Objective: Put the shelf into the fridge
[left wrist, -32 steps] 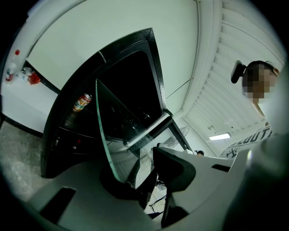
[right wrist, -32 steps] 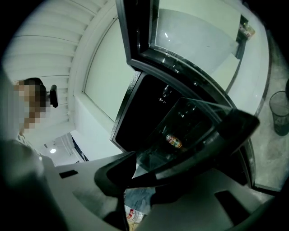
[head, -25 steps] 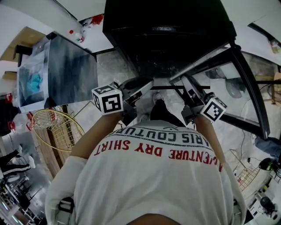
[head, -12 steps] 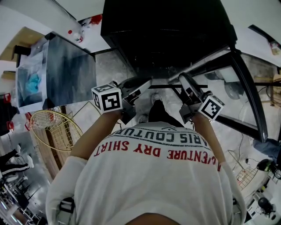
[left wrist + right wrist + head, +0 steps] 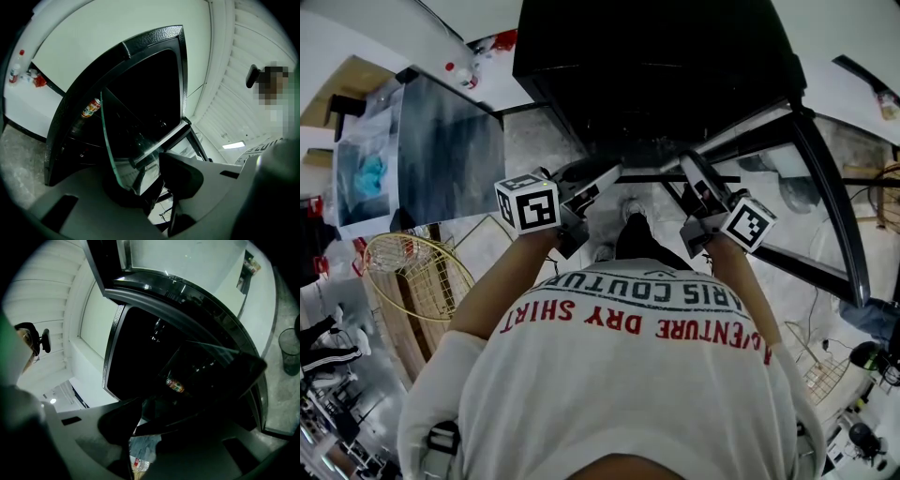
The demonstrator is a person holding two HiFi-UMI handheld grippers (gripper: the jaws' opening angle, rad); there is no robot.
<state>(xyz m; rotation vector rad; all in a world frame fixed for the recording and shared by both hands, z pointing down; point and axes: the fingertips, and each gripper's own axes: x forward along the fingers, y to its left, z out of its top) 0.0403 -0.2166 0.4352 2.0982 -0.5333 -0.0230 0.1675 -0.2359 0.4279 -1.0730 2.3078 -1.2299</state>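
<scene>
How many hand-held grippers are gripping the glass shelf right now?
2. The left hand-held gripper clamps the shelf at its left end and the right hand-held gripper at its right end, both holding it in front of the open fridge.

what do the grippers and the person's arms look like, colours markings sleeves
The left gripper and right gripper are grey and black tools with long jaws, dark on the inner faces. Each carries a white cube printed with black square markers. The person wears a white short-sleeved T-shirt with red and dark lettering; forearms are bare.
</scene>
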